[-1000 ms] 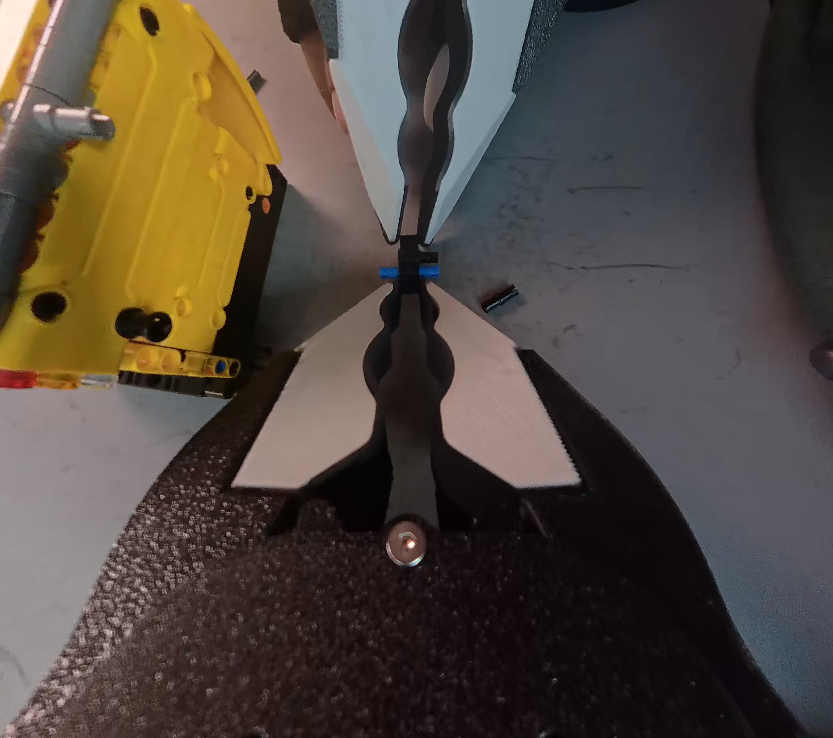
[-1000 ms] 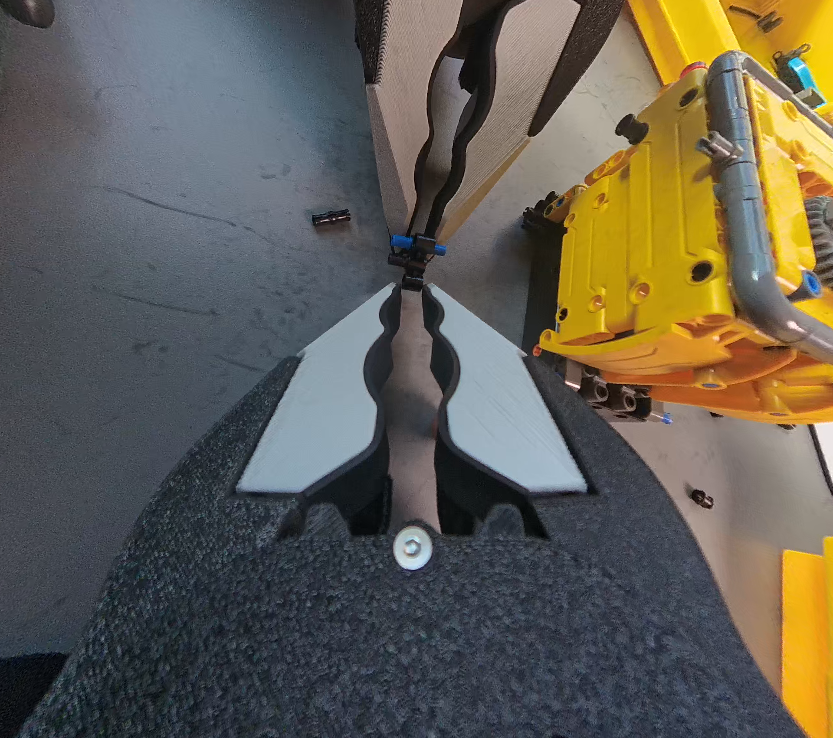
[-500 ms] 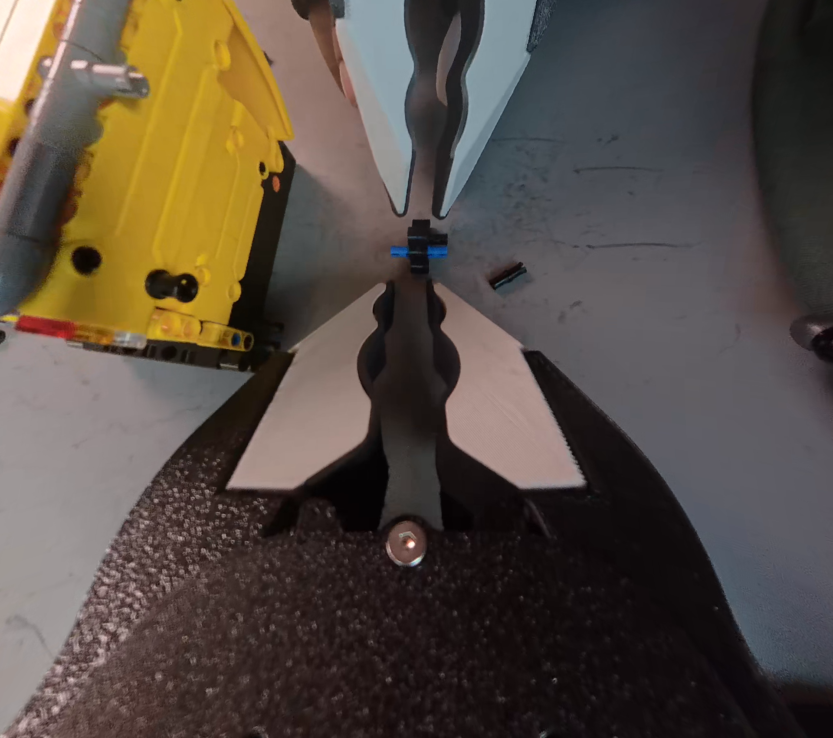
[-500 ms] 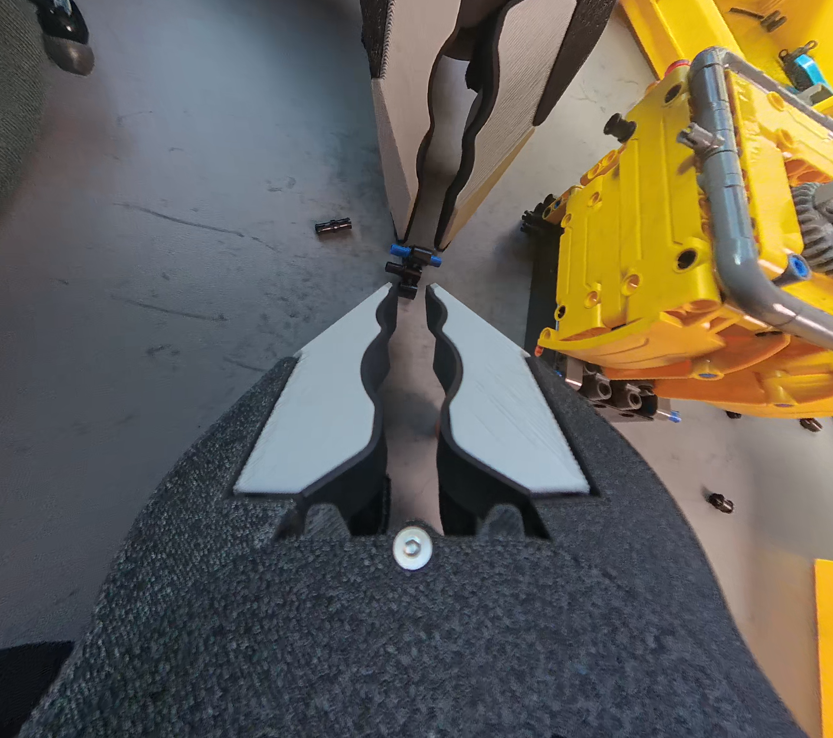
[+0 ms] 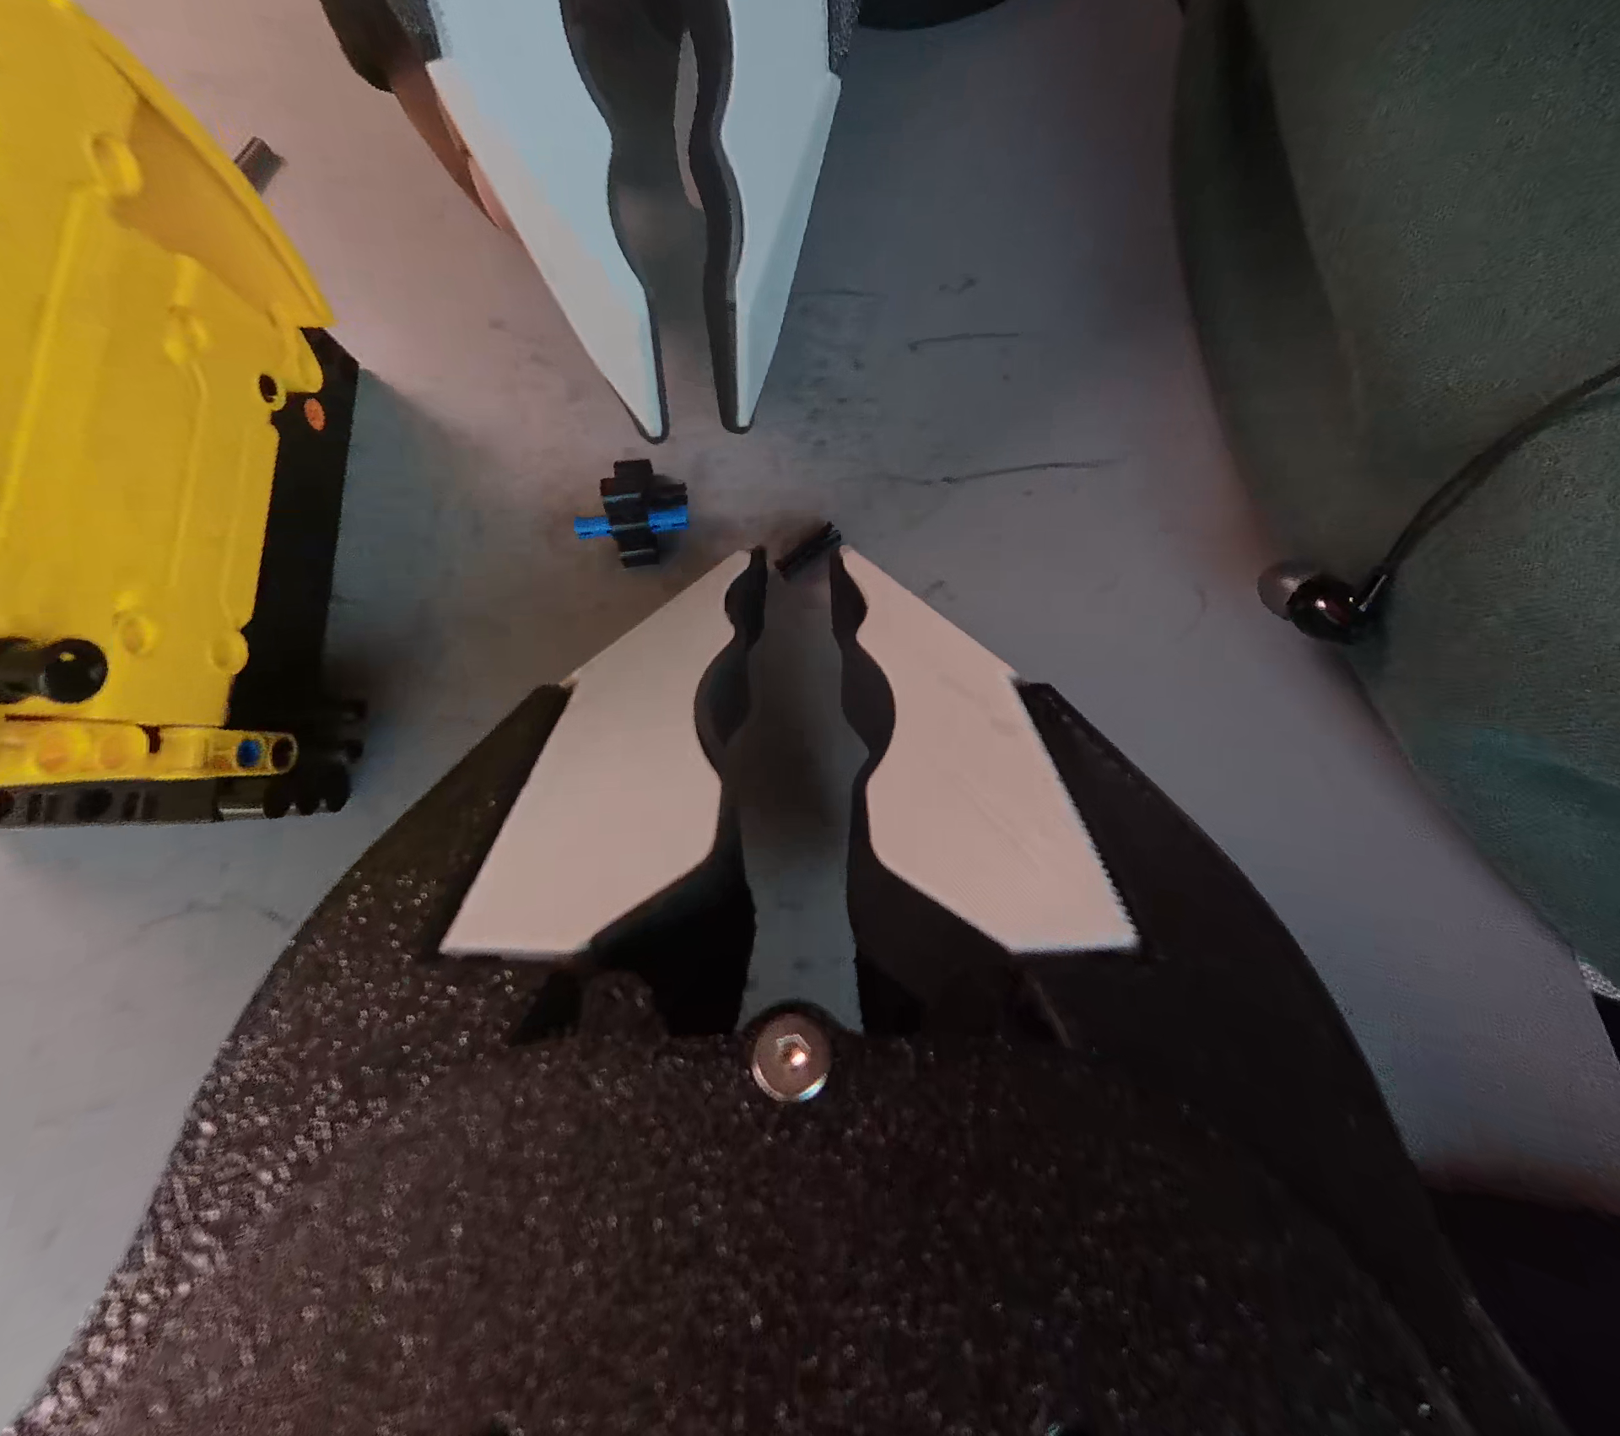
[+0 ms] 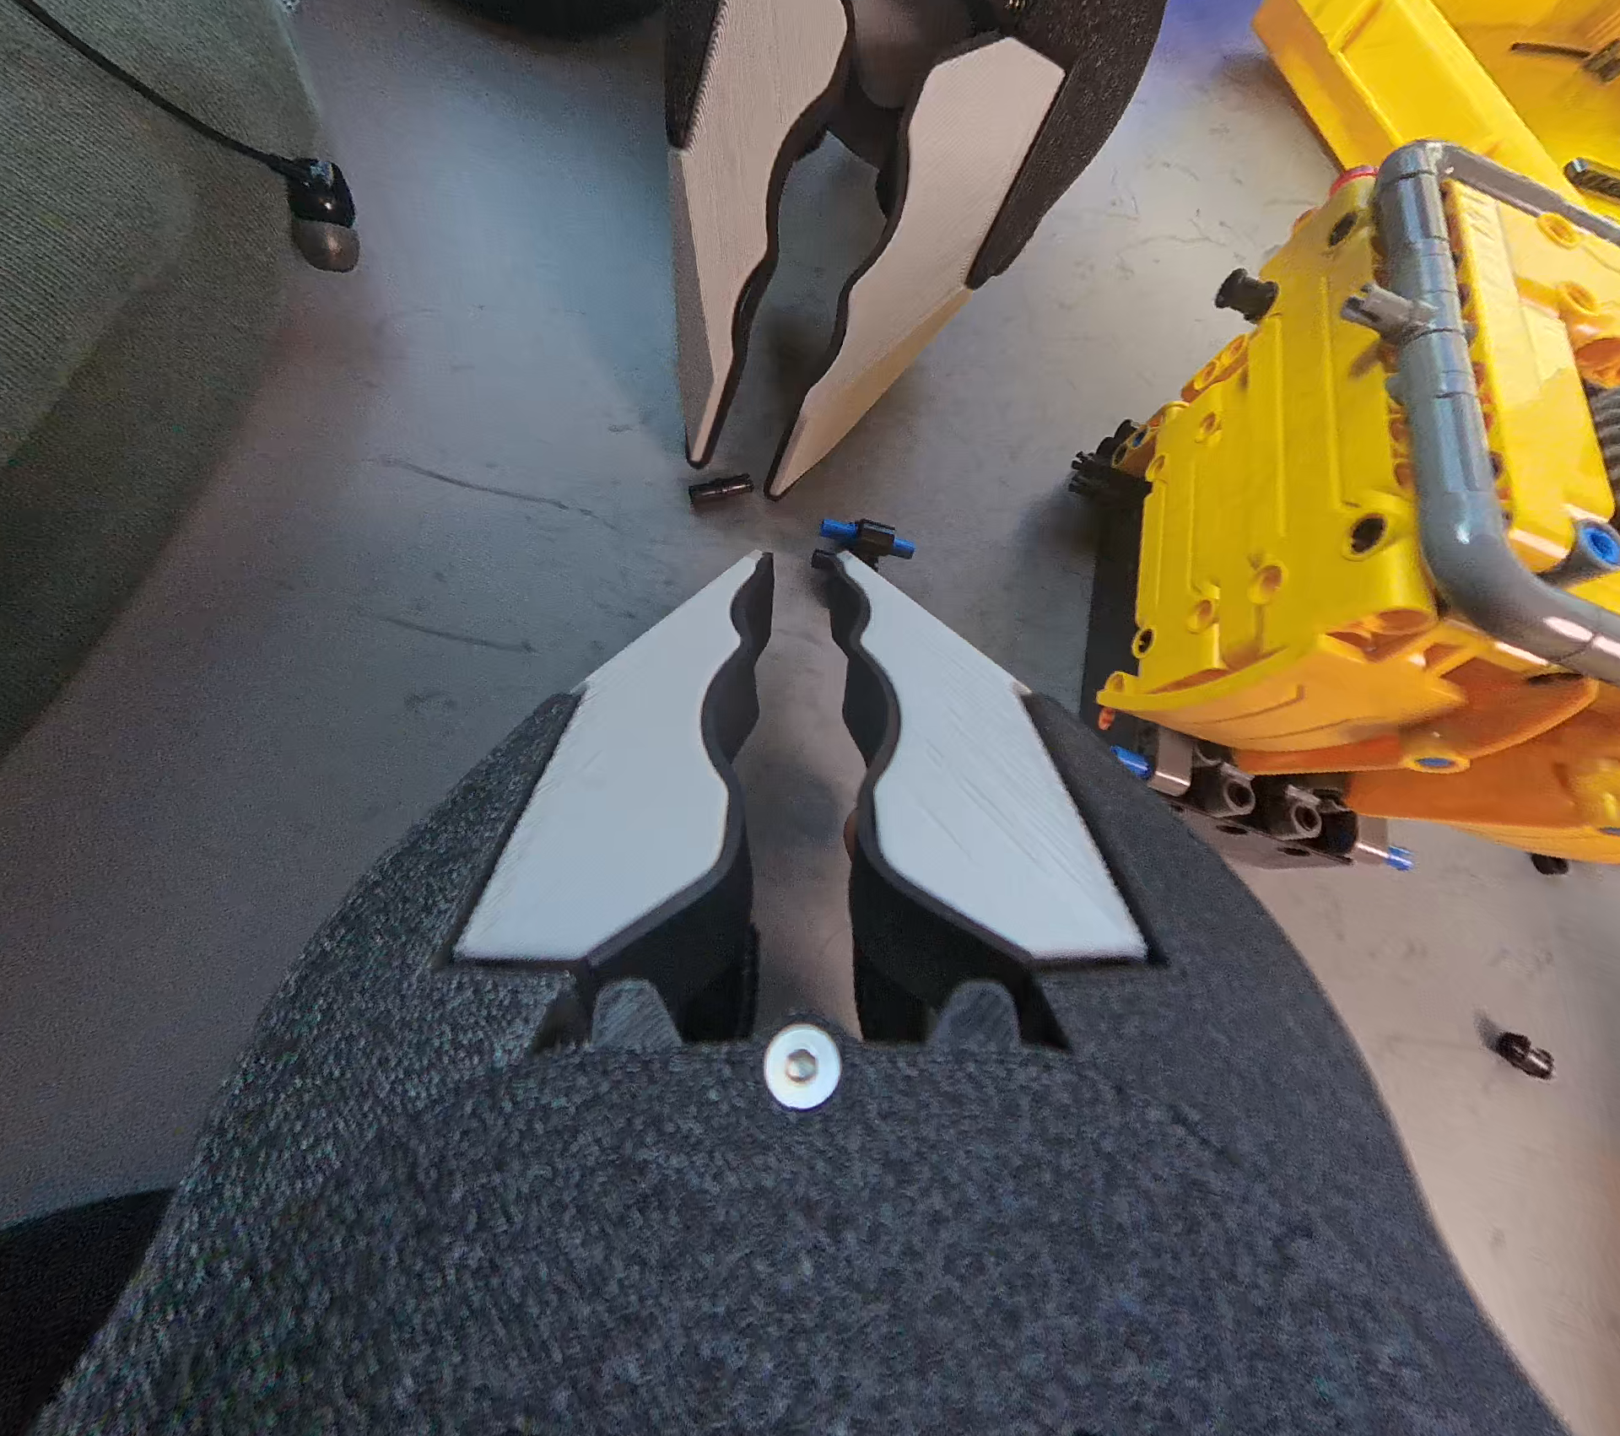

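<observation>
Writing shows nowhere; each hand-held gripper, left [image 5: 798, 557] and right [image 6: 798, 559], gapes slightly, empty, near black-and-blue connector [image 5: 633, 515].

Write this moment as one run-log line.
left tongs: open, at black pin | right tongs: open, beside blue-black connector | table

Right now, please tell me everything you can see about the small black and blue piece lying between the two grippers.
The piece is tiny and looks like hard plastic: a black knobbed connector with a blue pin through it, both pin ends sticking out. It lies loose on the scuffed grey table; neither gripper holds it. It lies beside the right gripper fingertips, whether touching is unclear. A black pin lies apart from it, and the yellow model stands apart too.
</observation>
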Tool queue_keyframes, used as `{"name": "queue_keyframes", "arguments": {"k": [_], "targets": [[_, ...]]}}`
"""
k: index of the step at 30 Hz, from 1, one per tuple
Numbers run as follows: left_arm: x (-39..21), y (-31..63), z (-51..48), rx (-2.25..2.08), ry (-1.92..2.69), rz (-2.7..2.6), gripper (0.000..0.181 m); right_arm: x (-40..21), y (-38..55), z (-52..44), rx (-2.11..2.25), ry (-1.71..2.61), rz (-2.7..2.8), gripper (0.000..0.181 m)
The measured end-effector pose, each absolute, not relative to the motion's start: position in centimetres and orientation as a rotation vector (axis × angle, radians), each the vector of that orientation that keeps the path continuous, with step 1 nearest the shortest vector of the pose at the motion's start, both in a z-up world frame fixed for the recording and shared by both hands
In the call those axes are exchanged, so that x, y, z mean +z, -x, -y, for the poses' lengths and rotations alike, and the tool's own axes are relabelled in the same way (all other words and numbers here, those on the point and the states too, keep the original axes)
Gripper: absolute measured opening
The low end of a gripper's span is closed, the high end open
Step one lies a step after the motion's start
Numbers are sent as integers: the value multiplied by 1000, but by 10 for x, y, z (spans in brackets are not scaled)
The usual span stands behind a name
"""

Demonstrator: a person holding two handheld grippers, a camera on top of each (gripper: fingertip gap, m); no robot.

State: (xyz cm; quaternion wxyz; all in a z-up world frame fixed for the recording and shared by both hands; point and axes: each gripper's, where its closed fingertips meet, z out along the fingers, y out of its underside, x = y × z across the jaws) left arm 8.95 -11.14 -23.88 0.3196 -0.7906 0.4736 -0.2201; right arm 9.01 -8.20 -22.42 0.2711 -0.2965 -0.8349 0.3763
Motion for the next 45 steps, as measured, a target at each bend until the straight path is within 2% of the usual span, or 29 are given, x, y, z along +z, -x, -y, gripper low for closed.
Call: {"name": "queue_keyframes", "arguments": {"k": [7,16,18,25,40,45], "targets": [[-241,-95,110,-556,2045,-1274,3,-227,-99,99,1047,732,2319,10],[-199,-90,88,-667,1936,-1009,3,-202,-88,89,1083,744,2155,10],[-191,-88,85,-707,1914,-950,3,-192,-84,85,1092,741,2087,5],[-180,-87,82,-777,1883,-875,3,-178,-80,80,1106,718,1993,7],[-195,-80,80,-718,1961,-885,0,-192,-79,74,1043,768,2055,4],[-215,-70,82,-672,2083,-901,8,-211,-76,54,931,873,2102,4]]}}
